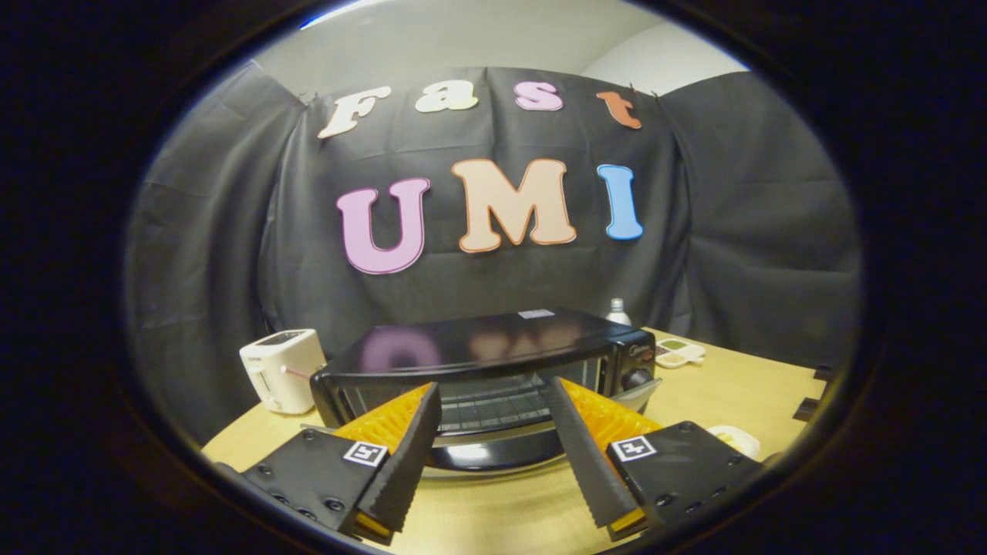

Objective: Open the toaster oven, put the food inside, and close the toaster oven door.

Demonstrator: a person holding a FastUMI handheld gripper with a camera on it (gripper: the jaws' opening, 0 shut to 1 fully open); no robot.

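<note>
The jaws (pixel 493 455) stand spread and hold nothing, aimed at the toaster oven (pixel 493 362) just ahead on the bench (pixel 740 385). Its door (pixel 493 451) hangs down open between the fingertips, the rack (pixel 493 405) bare. A pale item (pixel 734 439), possibly the food, lies beside the right finger. Risks: swinging toward it could clip the lowered door, and a shallow pinch may let it slip.

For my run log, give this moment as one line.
toaster oven door open, rack bare | gripper open, holding nothing, just before door | food not inside
</note>
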